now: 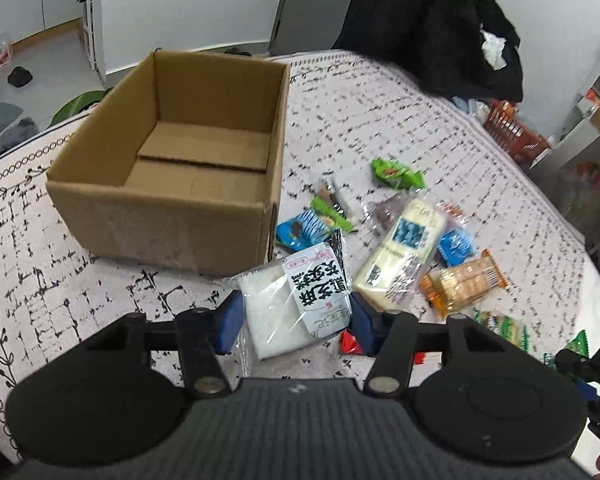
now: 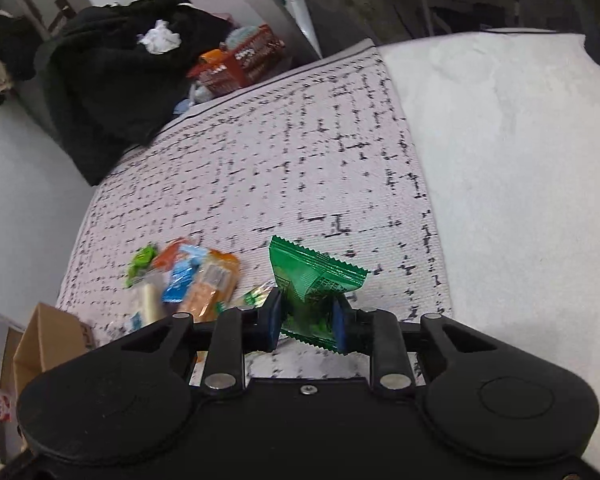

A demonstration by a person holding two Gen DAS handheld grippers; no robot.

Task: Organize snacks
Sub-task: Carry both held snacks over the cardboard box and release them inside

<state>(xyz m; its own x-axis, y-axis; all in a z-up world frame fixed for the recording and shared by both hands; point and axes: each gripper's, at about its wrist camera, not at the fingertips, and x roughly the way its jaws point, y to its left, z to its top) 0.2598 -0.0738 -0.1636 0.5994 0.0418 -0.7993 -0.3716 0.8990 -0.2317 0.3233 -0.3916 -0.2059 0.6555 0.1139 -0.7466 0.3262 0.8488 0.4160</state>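
Left wrist view: the left gripper (image 1: 296, 322) is clamped on a white snack pack (image 1: 290, 304) at lower centre; the right gripper (image 2: 306, 320) pinches a green sachet (image 2: 312, 284). Both are judged bound next for the empty cardboard box (image 1: 172, 216), upper left.

left gripper (image 1: 296, 320): black body filling the lower part of the left wrist view
left fingers (image 1: 229, 322): blue pads on black carriers
left linkage: two black bars, each ending in a round silver pivot
left housing: two matte black discs either side of a grey ribbed centre plate
right gripper (image 2: 306, 320): all-black body, low in the right wrist view
right fingers (image 2: 273, 318): blue pads
right housing: smooth black plate, one small silver screw at top centre, round discs at both sides
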